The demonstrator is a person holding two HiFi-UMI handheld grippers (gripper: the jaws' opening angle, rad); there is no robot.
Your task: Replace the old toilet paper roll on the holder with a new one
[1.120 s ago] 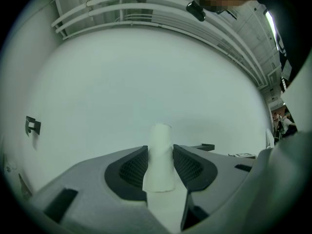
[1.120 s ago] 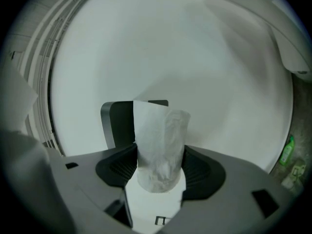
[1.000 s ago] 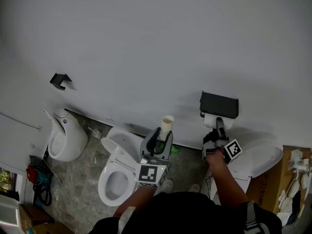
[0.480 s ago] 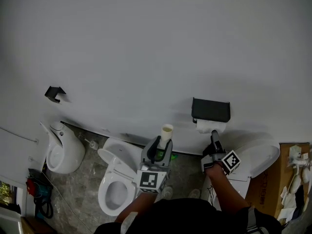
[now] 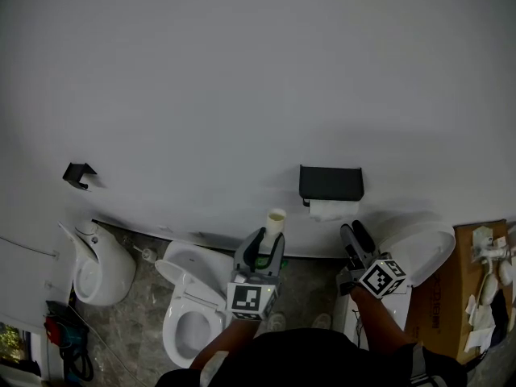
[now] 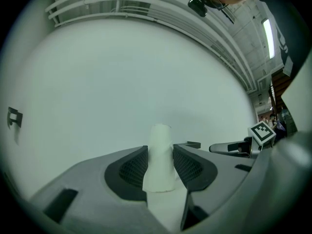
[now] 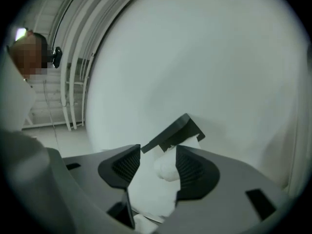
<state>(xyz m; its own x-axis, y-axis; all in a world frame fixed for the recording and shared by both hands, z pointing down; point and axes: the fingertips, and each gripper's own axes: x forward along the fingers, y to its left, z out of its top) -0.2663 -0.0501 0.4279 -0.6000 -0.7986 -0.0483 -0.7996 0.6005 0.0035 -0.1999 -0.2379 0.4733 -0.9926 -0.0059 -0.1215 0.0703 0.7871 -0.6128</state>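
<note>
At left — left tool (image 5: 270, 240) grips one tube (image 5: 276, 218); right tool (image 5: 352, 229) open, empty, just narrowing.

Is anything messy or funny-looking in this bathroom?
Nothing looks spilled or broken. The one odd thing is a bare cardboard tube, no paper left, standing upright in the jaws of the left gripper. The roll sits level under its black holder.
</note>
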